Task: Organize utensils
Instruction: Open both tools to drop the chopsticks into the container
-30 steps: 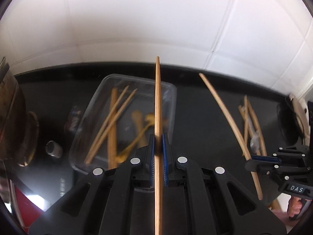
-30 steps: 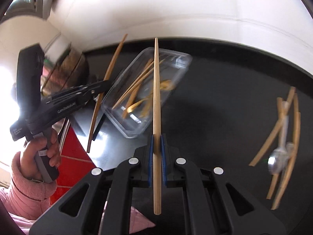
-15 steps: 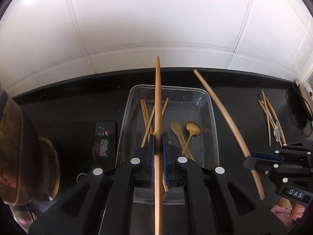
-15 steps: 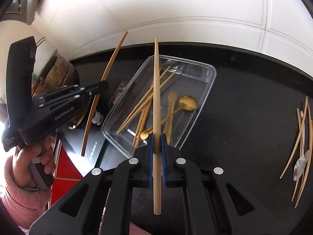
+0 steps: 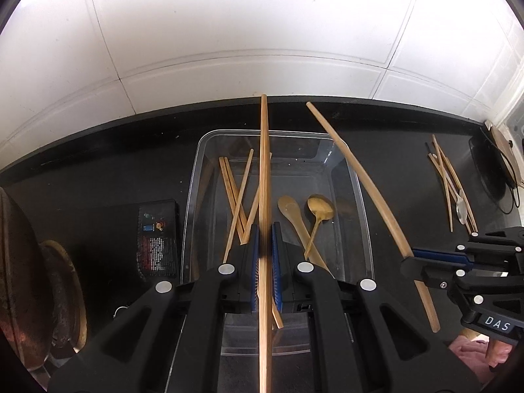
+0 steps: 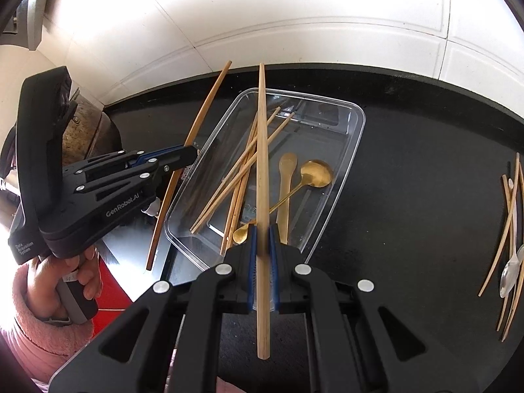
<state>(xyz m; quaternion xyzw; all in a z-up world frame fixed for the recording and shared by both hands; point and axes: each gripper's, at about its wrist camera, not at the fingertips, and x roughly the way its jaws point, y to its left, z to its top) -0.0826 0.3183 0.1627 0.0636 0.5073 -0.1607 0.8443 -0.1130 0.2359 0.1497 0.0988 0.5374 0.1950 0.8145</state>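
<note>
While the black counter point(image 5: 98, 170) fills both views, the clear tray point(image 5: 357, 180) sits at centre, holding chopsticks and two golden spoons point(image 5: 319, 211). The left gripper point(image 5: 265, 229) pinches one chopstick point(image 5: 264, 163) above the tray, pointing to twelve o'clock; the right gripper point(image 6: 262, 232) clamps another point(image 6: 262, 150) likewise. Loose utensils point(image 6: 511, 229) lie at three o'clock.

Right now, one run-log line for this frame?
left gripper: shut on chopstick | right gripper: shut on chopstick | both above bin | loose utensils on counter
</note>
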